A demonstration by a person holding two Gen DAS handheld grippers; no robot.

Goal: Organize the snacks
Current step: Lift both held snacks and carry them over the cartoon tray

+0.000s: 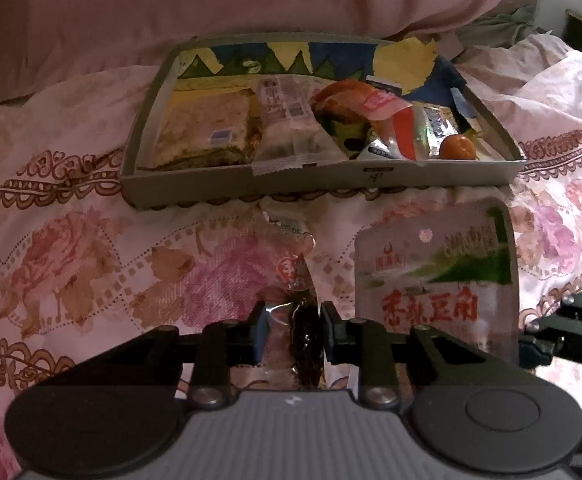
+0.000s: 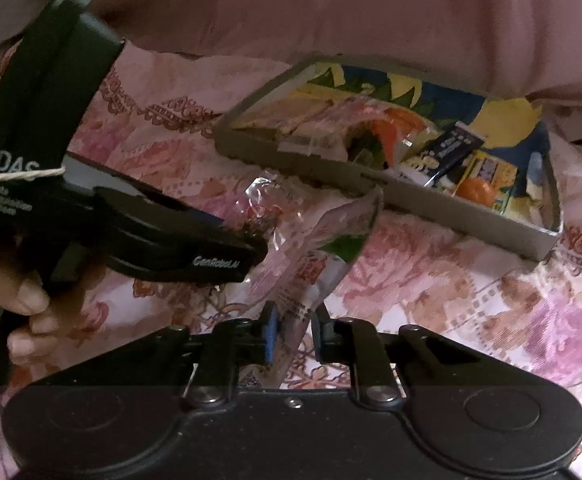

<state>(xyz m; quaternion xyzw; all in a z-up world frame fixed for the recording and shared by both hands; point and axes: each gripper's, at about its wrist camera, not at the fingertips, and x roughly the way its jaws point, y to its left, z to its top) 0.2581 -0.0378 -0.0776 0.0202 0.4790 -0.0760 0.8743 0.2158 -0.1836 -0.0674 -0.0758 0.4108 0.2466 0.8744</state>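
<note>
Your left gripper [image 1: 293, 332] is clenched on a clear packet of dark dried snack [image 1: 305, 336]; your right gripper [image 2: 294, 334] is pinching the near end of the green-and-white pouch with red lettering [image 1: 437, 280]. Both hang just near of the cardboard box lid [image 1: 331, 182], which is already crowded with snacks. Carry one in at a time, the pouch towards the right by the small orange [image 1: 457, 147], and let go only once it lies flat

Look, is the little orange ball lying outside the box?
No, the orange ball sits inside the cardboard box, in its right corner.
</note>
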